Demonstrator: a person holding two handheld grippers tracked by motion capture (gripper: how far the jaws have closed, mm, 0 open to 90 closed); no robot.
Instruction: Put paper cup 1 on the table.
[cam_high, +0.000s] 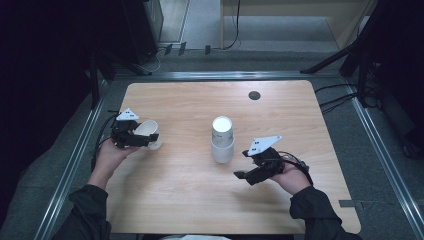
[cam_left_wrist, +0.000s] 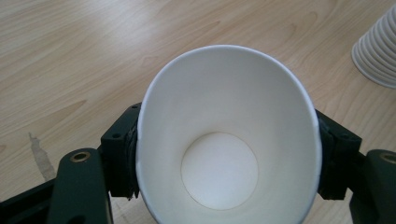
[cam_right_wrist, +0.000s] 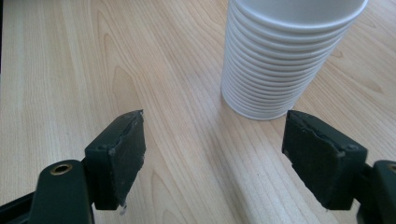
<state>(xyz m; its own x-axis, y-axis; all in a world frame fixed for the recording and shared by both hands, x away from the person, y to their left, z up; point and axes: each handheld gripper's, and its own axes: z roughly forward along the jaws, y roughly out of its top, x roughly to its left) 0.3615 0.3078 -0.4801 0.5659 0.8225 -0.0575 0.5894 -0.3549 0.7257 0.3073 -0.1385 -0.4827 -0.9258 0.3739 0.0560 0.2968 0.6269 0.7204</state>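
Observation:
A single white paper cup (cam_high: 148, 130) lies tilted on its side over the left part of the wooden table (cam_high: 190, 205). My left gripper (cam_high: 148, 139) is shut on it. In the left gripper view the cup (cam_left_wrist: 224, 116) opens toward the camera, its rim squeezed into an oval between the two black pads (cam_left_wrist: 122, 158). A tall stack of white paper cups (cam_high: 222, 139) stands upright at the table's middle. My right gripper (cam_high: 243, 164) hovers just right of the stack, open and holding nothing. In the right gripper view the stack (cam_right_wrist: 280, 56) stands ahead of the right gripper (cam_right_wrist: 215, 154), beyond its jaws.
A small dark round hole (cam_high: 254, 95) sits near the table's far edge. Metal rails (cam_high: 75, 160) run along both sides of the table, and cables (cam_high: 340, 100) lie on the floor at the right. A grey smear (cam_left_wrist: 39, 156) marks the wood near the left gripper.

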